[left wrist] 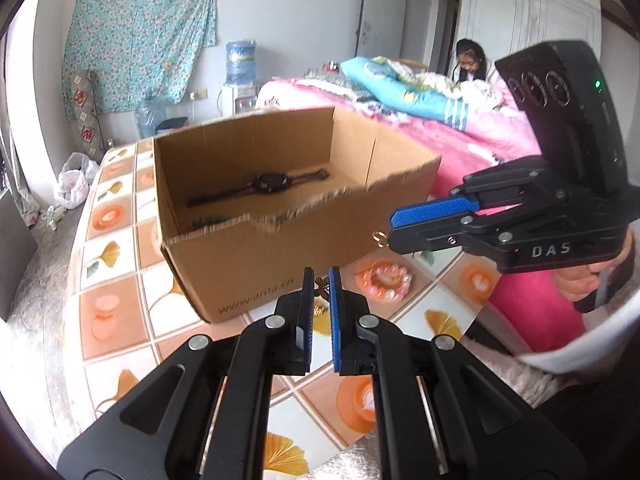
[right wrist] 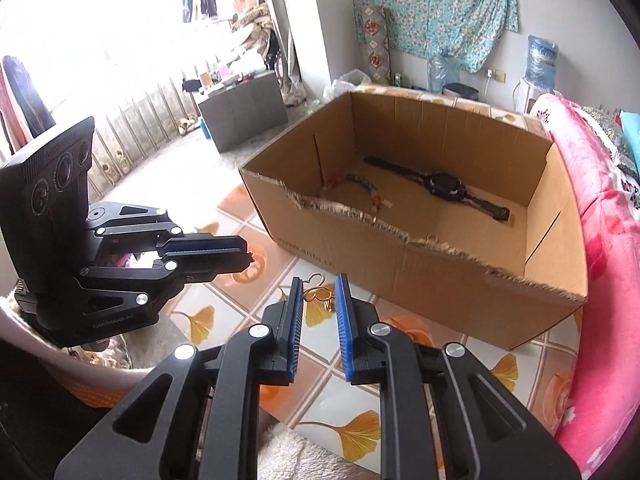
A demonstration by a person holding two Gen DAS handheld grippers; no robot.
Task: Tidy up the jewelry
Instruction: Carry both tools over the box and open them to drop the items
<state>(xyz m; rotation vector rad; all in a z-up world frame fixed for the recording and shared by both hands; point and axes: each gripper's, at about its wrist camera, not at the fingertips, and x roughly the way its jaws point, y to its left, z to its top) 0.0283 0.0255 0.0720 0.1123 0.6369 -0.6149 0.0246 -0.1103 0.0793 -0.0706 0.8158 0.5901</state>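
Blue-padded jaws of the left gripper (left wrist: 321, 276) are being pressed almost together on a small gold butterfly piece (left wrist: 320, 289) at their tips, while those of the right gripper (right wrist: 318, 282) are being held a narrow gap apart, pinching a gold looped piece (right wrist: 318, 294). Both pieces are being held above the tiled tabletop (left wrist: 120, 280), just before the torn near wall of an open cardboard box (left wrist: 240, 272), near a pink bead bracelet (left wrist: 386, 282) lying on the tabletop. A dark watch (left wrist: 272, 182) and a coloured bead bracelet (right wrist: 362, 186) are being stored on the box floor.
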